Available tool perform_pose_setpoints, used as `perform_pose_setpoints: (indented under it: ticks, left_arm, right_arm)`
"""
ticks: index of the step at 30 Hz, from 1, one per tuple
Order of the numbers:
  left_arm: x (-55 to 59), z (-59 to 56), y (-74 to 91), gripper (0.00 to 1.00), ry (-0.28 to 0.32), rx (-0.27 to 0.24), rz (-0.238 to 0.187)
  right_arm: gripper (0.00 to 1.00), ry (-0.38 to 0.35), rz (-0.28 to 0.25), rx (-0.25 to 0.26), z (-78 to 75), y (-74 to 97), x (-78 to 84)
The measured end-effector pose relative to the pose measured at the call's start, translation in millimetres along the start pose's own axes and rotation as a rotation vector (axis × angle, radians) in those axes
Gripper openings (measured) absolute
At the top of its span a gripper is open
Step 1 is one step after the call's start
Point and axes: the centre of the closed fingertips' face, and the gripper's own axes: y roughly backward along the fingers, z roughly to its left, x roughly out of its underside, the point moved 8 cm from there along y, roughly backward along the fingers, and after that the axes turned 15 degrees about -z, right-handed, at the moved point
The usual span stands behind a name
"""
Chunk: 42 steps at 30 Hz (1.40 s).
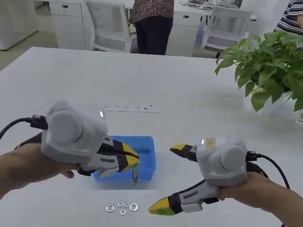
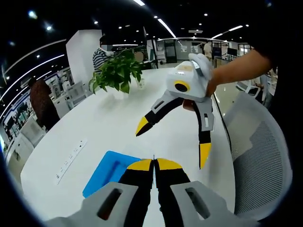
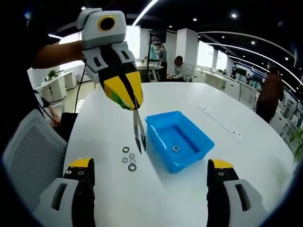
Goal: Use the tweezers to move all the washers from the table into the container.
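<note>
lying in a tight cluster on the white table [image 1: 165, 80], the washers [image 1: 122, 206] sit just in front of the blue container [image 1: 147, 153], close to its near wall but not touching it. in the right gripper view the washers [image 3: 129, 158] count as four on the table, and one more washer [image 3: 175, 148] rests on the floor of the container [image 3: 189, 161]. the tweezers [image 1: 135, 176] point down, their tips just beside the cluster, between it and the container wall; whether they touch the table cannot be told, and no washer is seen between the tips. the right gripper view shows the tweezers [image 3: 139, 132] as two thin prongs slightly apart at the ends.

the left gripper [image 1: 136, 159] has its jaws pressed together on the upper end of the tweezers, which its own view confirms: the yellow tips of the left gripper [image 2: 154, 163] meet around a thin metal stem. the right gripper [image 1: 163, 178] is held to the right of the container with its jaws spread wide and nothing between them.

farther out, a strip of sockets [image 1: 131, 107] is set into the tabletop beyond the container, a leafy plant [image 1: 265, 66] stands at the right edge, and a person [image 1: 152, 23] stands behind the table among white chairs.
</note>
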Motion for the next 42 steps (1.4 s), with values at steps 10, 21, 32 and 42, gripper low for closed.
perform_pose_setpoints:
  ticks: [10,21,32,42]
  left_arm:
    - [16.6,-5.8,-3.8,0.06,0.023,0.009,0.002]
    - [29.2,-16.1,-8.4,0.06,0.056,0.027,0.021]
    - [35.6,-21.5,-11.1,0.06,0.077,0.035,0.031]
    - [41.3,-22.2,-10.8,0.06,0.103,0.028,0.026]
  right_arm:
    - [1.0,-0.013,-0.004,-0.012,9.3,0.2,6.1]
    - [0.98,-0.019,0.02,-0.033,18.4,-2.3,14.4]
    - [0.97,-0.026,0.033,-0.041,21.2,-2.3,19.4]
    - [0.95,-0.027,0.042,-0.058,24.0,-4.7,21.3]
